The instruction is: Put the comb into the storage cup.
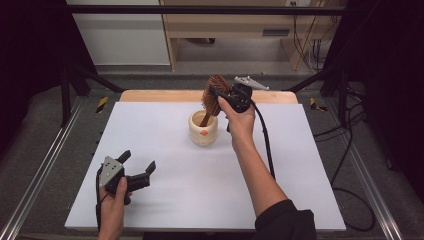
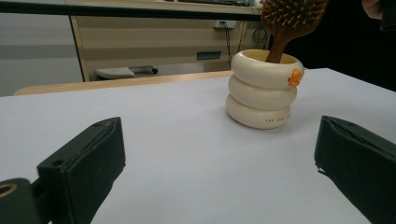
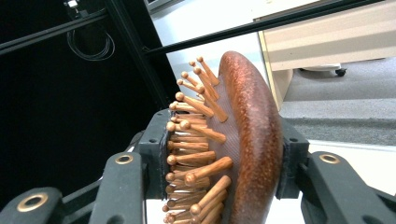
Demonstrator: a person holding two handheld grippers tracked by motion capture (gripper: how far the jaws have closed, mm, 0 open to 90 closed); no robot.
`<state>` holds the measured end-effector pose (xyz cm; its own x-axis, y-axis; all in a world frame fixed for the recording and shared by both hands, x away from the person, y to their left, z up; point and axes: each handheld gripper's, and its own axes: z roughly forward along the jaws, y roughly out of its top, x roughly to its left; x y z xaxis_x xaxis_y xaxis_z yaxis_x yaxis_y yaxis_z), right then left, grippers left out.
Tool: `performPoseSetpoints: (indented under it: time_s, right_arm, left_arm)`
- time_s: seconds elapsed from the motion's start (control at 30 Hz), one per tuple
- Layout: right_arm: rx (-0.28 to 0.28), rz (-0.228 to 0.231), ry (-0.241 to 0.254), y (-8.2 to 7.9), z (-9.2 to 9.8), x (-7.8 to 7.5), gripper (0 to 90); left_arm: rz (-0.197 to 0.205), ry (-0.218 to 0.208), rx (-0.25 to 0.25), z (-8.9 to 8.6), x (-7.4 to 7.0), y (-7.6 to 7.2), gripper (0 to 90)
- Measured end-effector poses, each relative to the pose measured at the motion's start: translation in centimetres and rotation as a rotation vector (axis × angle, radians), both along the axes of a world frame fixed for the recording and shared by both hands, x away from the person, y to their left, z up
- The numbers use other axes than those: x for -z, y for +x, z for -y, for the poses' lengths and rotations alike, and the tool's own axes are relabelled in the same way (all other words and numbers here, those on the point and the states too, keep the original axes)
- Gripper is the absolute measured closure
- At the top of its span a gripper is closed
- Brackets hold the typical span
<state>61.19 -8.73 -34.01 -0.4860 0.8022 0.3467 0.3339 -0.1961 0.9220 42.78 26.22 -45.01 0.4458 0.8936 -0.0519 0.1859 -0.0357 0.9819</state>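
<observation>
The wooden hairbrush [image 1: 216, 93] stands handle-down in the cream ringed cup [image 1: 203, 131] near the far middle of the white table [image 1: 165, 200], its head leaning out over the rim, and the right gripper [image 1: 220, 96] is clamped across that head, bristles on one pad, back on the other (a steadying hold, I'd say, to lower or lift it straight). The left gripper [image 1: 138, 163] rests near the front edge, jaws spread wide, holding nothing and well clear.
</observation>
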Motion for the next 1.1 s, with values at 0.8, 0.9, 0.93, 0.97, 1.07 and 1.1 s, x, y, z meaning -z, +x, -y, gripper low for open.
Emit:
performPoseSetpoints:
  time_s: [0.8, 0.9, 0.93, 0.97, 1.07, 1.1]
  right_arm:
    - [-0.006, -0.020, 0.040, 0.2, 0.2, 1.1, 50.2]
    - [-0.007, -0.023, 0.039, 0.3, 0.2, 1.2, 50.2]
    - [-0.006, -0.025, 0.042, 0.3, 0.2, 1.2, 50.2]
    - [-0.006, -0.025, 0.042, 0.3, 0.2, 1.2, 50.2]
    - [-0.006, -0.027, 0.049, 0.3, 0.3, 1.2, 50.2]
    - [-0.006, -0.027, 0.049, 0.3, 0.3, 1.2, 50.2]
  left_arm:
    - [0.000, 0.003, -0.004, -0.1, 0.0, 0.0, 2.0]
    - [0.001, 0.002, -0.003, -0.1, 0.0, 0.0, 2.0]
    - [0.001, 0.002, -0.003, -0.1, 0.0, 0.0, 2.0]
    - [0.001, 0.002, -0.003, -0.1, 0.0, 0.0, 2.0]
    - [0.001, 0.001, -0.003, -0.1, 0.0, 0.0, 2.0]
    - [0.000, 0.001, -0.004, -0.2, 0.0, 0.0, 2.0]
